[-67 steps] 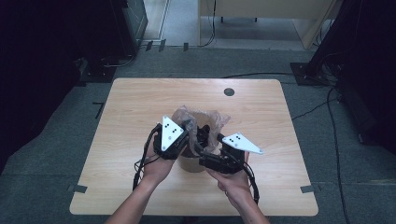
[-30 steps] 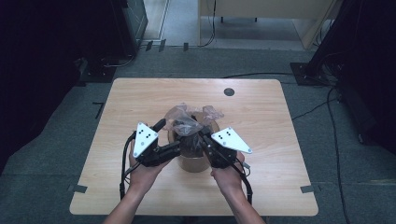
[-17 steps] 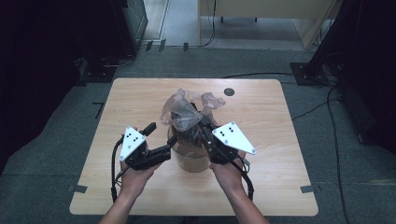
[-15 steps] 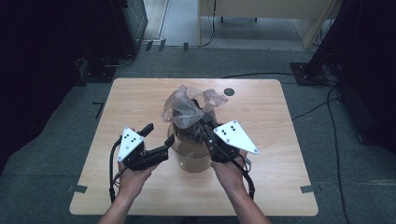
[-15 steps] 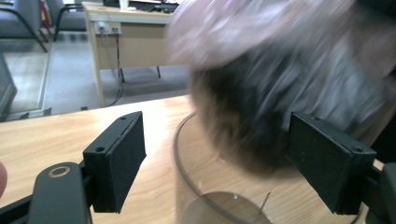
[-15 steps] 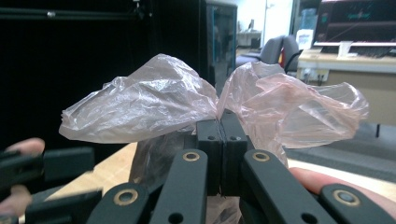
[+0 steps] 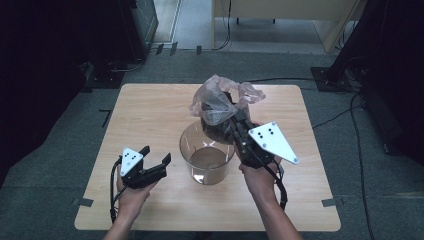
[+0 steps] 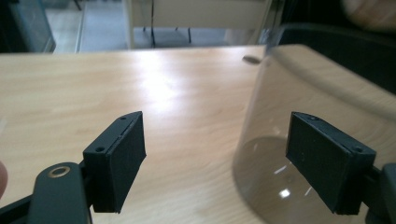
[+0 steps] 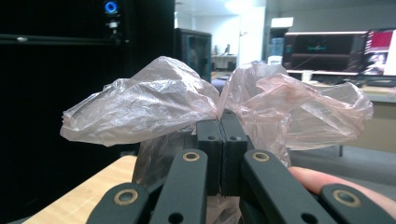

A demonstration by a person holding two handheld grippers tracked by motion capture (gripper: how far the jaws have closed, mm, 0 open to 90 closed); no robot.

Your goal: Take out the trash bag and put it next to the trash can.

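A: Where is the plastic bag [image 7: 220,102]?

B: Upper centre of the high view, raised above the far rim of the clear container [image 7: 207,158]. Its dark lower part hangs at the container's rim; whether the two touch cannot be told. In the right gripper view the bag [image 9: 154,107] billows out to both sides of the jaws.

A: State of the right gripper [image 7: 239,131]?

B: Jaws pressed together, pinching the gathered neck of the bag. In its own view the right gripper [image 9: 219,135] shows film caught between the pads.

A: And the container?

B: Upright at the centre of the bench [image 7: 150,110], with a brownish layer at its bottom.

A: The left gripper [image 7: 156,156]?

B: Lower left of the high view, just beside the container and apart from it. Its jaws are spread wide, having just been opening, with nothing pressed between them. In the left gripper view [image 8: 215,158] the container wall [image 8: 280,140] rises ahead of the right-hand jaw.
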